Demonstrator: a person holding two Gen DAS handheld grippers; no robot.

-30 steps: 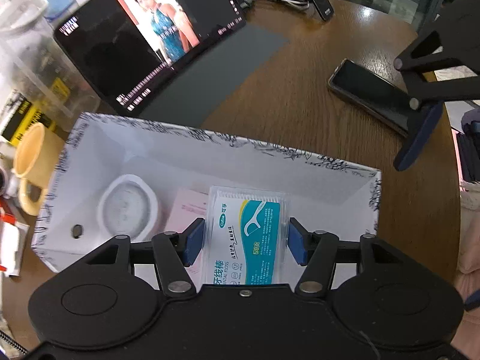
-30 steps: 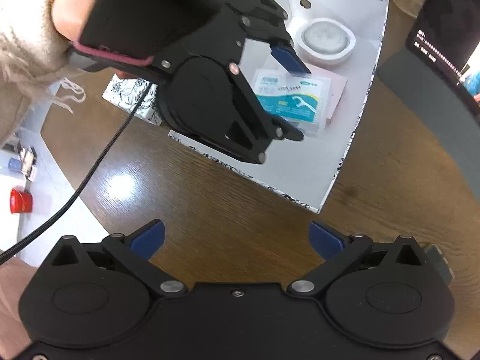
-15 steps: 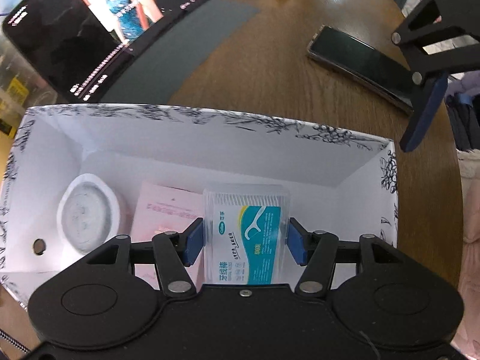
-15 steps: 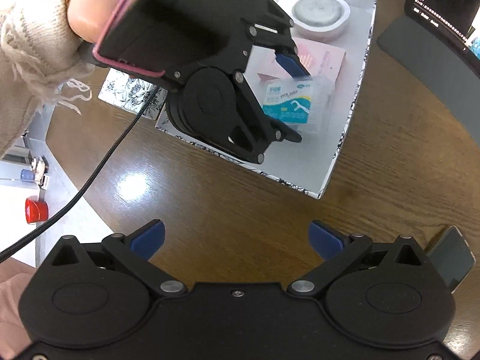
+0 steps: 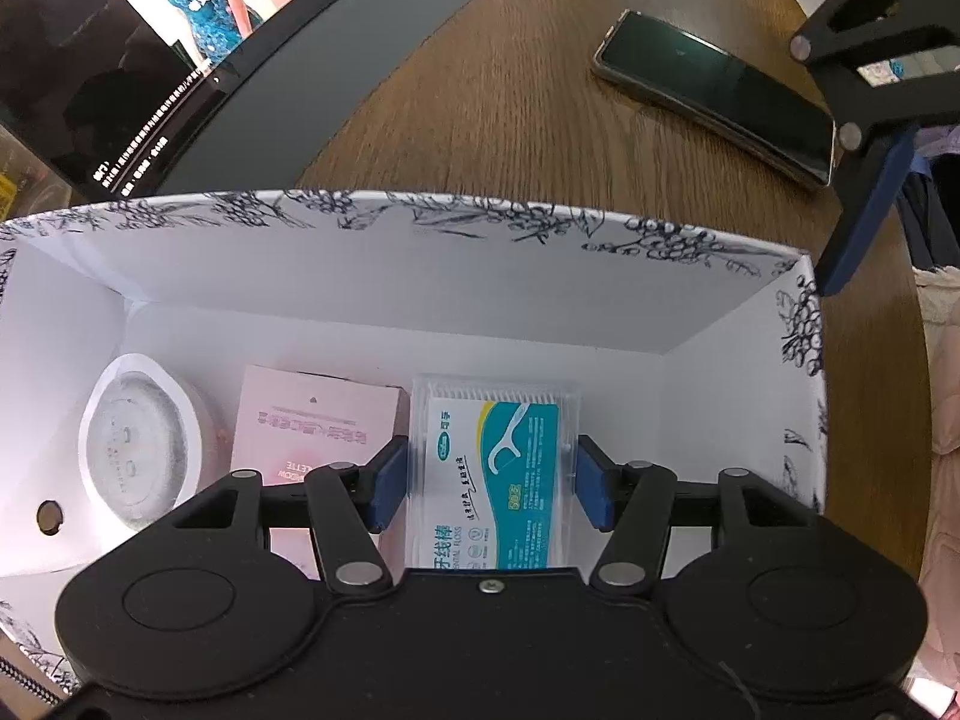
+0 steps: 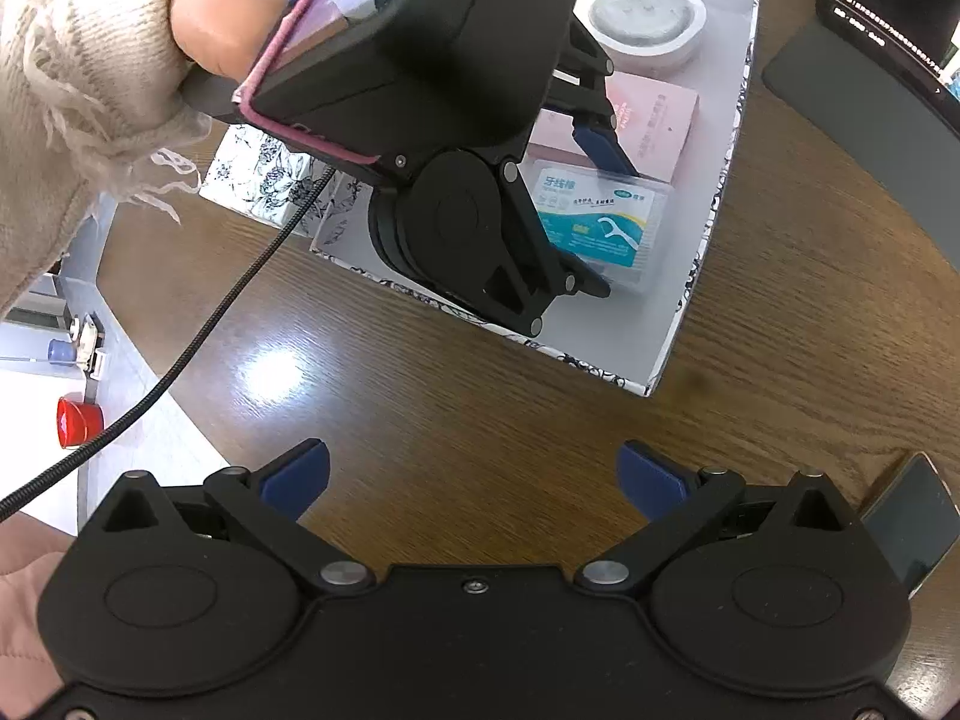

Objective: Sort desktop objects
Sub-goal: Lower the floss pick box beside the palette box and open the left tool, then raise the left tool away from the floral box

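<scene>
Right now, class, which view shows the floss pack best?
The left wrist view: the floss pack sits centred and unobstructed, label facing the camera, between the left claw's pads. The right wrist view shows it smaller, at an angle, and partly hidden behind that claw.

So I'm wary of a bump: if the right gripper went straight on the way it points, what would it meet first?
Probably the bare wooden table, just short of the patterned box; the open right gripper tilts downward, though depth is unclear.

Smartphone (image 5: 717,93) lay screen-up on wooden table (image 5: 510,108); lit monitor (image 5: 150,42) stood beyond; red cup (image 6: 79,422) on floor.
</scene>
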